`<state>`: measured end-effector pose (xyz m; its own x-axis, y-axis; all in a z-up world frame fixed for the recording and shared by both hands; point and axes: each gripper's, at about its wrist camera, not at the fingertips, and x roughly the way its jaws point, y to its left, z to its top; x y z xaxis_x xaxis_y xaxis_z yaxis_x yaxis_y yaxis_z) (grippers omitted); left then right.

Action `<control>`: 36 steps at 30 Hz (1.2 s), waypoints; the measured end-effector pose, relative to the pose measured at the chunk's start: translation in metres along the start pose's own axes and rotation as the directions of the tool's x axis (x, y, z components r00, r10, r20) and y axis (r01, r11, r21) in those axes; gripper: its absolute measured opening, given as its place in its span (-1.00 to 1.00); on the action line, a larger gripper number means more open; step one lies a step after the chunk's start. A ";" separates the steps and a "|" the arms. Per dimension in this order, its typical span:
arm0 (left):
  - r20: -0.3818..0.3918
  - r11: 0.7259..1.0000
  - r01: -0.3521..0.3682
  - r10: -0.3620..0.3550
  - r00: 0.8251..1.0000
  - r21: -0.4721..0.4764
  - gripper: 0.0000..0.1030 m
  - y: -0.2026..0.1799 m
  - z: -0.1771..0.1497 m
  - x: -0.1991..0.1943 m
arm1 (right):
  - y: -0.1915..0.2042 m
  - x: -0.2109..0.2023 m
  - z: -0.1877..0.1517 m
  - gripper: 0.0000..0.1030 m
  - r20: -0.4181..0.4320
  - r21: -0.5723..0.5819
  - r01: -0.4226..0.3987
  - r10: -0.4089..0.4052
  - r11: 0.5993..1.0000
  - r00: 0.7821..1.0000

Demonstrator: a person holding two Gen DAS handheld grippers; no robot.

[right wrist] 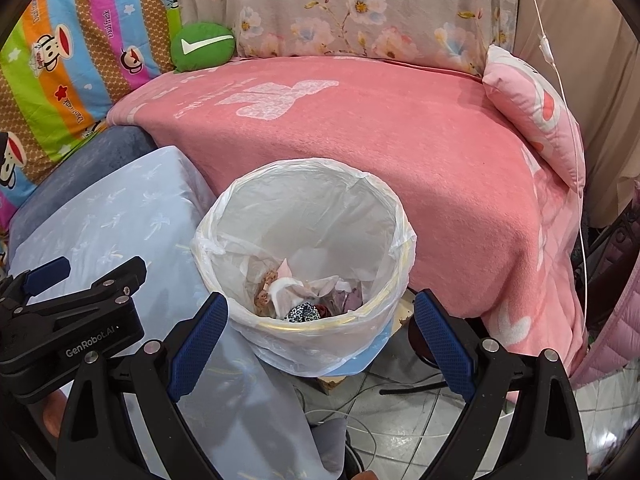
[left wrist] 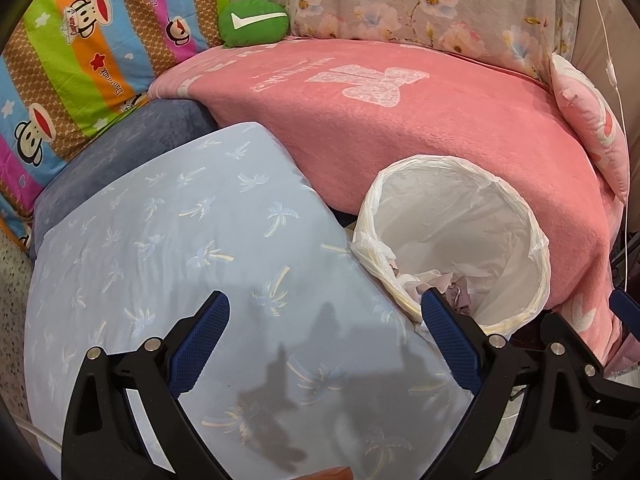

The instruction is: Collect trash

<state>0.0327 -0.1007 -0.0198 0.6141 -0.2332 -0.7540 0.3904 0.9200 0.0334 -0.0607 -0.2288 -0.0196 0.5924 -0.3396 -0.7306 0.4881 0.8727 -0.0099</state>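
A round bin lined with a white plastic bag (right wrist: 308, 184) stands beside the pink-covered seat; it also shows in the left wrist view (left wrist: 452, 176). Crumpled paper and scraps (right wrist: 308, 296) lie at its bottom, also visible in the left wrist view (left wrist: 436, 284). My right gripper (right wrist: 320, 316) is open and empty, its blue pads on either side of the bin's near rim. My left gripper (left wrist: 324, 312) is open and empty above the light blue palm-print cushion (left wrist: 168, 240), left of the bin. The left gripper also appears in the right wrist view (right wrist: 52, 276).
A pink blanket (right wrist: 380, 132) covers the seat behind the bin. A green cushion (right wrist: 202, 46), a striped monkey-print quilt (right wrist: 60, 72) and a floral cover (right wrist: 340, 8) lie behind. A pink pillow (right wrist: 536, 108) sits right. Cables (right wrist: 380, 412) cross the tiled floor.
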 end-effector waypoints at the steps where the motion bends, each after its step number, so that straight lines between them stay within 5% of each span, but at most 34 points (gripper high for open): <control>1: 0.000 1.000 -0.001 0.001 1.000 0.001 0.80 0.000 0.000 0.001 | 0.000 0.000 0.000 0.78 -0.001 0.001 0.001 -0.001 1.000 1.000; 36: -0.007 0.999 -0.036 0.036 0.999 -0.014 0.79 0.008 0.002 0.003 | 0.007 0.005 0.001 0.77 -0.018 -0.015 0.000 0.000 1.000 1.000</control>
<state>0.0388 -0.0944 -0.0208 0.6226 -0.1980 -0.7571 0.3587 0.9320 0.0513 -0.0535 -0.2247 -0.0228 0.5806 -0.3332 -0.7429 0.4780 0.8781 -0.0202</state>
